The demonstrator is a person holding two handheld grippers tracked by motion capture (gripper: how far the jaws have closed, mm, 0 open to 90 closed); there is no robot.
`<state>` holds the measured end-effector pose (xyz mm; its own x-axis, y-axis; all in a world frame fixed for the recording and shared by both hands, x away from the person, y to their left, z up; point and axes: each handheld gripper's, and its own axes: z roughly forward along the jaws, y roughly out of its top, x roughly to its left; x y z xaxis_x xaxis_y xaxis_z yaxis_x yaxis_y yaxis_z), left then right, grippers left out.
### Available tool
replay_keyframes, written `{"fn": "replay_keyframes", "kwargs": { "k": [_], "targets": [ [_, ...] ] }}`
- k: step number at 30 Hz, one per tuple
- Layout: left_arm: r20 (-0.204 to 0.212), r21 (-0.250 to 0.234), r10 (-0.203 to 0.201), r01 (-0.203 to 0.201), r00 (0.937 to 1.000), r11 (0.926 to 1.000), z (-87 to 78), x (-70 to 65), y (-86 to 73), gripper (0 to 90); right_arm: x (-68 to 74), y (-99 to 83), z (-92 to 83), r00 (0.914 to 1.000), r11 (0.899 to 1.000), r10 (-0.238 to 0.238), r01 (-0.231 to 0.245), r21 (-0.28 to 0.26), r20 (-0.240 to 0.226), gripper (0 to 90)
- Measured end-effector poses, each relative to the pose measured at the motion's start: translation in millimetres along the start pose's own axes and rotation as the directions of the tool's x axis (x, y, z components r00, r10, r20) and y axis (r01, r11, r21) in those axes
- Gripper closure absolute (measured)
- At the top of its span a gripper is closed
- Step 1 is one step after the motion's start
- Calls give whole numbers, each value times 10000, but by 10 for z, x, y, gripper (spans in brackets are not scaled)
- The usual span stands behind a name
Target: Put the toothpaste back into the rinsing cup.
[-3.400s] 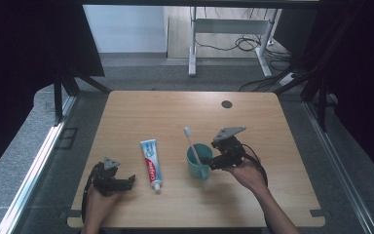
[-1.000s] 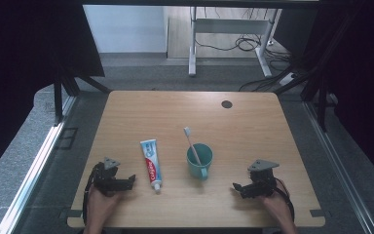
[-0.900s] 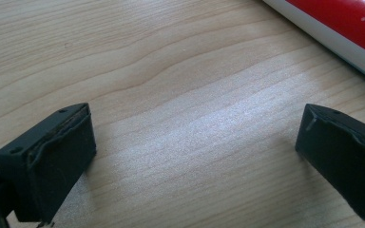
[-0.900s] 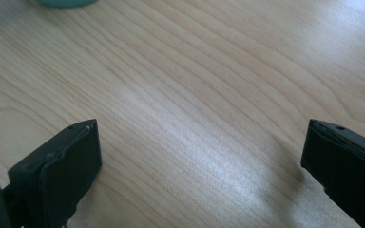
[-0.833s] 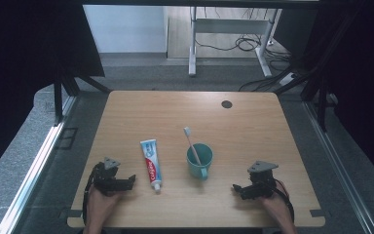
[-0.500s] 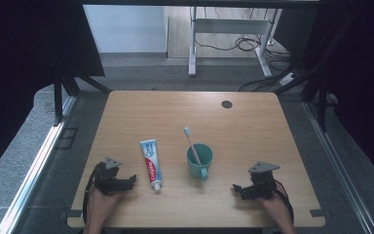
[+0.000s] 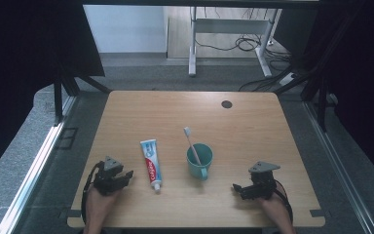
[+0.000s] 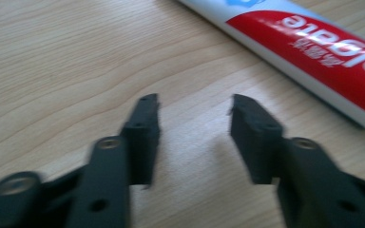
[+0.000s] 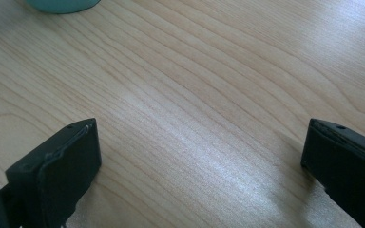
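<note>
A red, white and blue toothpaste tube [image 7: 151,163] lies flat on the wooden table, left of a teal cup [image 7: 199,161] with a white toothbrush [image 7: 191,144] standing in it. My left gripper [image 7: 126,174] rests near the front left, pointing at the tube. Its jaws have just been closing, and in the left gripper view [image 8: 195,107] a gap with bare wood remains between them; the tube [image 8: 313,42] lies just beyond the tips. My right gripper [image 7: 236,187] sits at the front right with its jaws wide open over bare wood [image 9: 202,128]. The cup's base [image 9: 62,4] shows far ahead.
The light wooden table [image 7: 253,126] has a dark round cable hole [image 7: 226,104] near its far edge. A desk frame with cables [image 7: 233,34] stands on the floor beyond. Dark curtains hang on both sides.
Since the oldest frame my right gripper has drawn back from the cup to the table's front right. Over the last second neither hand has visibly shifted.
</note>
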<state>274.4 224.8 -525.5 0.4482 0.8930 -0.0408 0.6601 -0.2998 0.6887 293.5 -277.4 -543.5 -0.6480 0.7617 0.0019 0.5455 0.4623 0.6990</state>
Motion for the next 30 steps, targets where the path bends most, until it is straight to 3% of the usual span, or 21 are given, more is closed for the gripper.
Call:
{"fn": "replay_keyframes", "kwargs": {
  "k": [5, 7, 15, 30],
  "targets": [
    [409, -64, 416, -413, 9983, 9991, -68, -65, 59, 852, 0, 0, 0, 10000, 10000, 2, -2, 2, 1, 0],
    [523, -136, 451, -445, 9976, 9989, -88, -86, 84, 895, 0, 0, 0, 10000, 10000, 0, 0, 0, -1, 0],
    [1026, -229, 473, -452, 9936, 9987, -97, -190, 178, 898, 0, 0, -1, 10000, 10000, 5, -5, -6, 2, 0],
    [1426, -433, 481, -423, 9886, 9982, -50, -325, 376, 897, -1, 0, -1, 10000, 10000, 4, -4, -6, 5, 0]
  ]
}}
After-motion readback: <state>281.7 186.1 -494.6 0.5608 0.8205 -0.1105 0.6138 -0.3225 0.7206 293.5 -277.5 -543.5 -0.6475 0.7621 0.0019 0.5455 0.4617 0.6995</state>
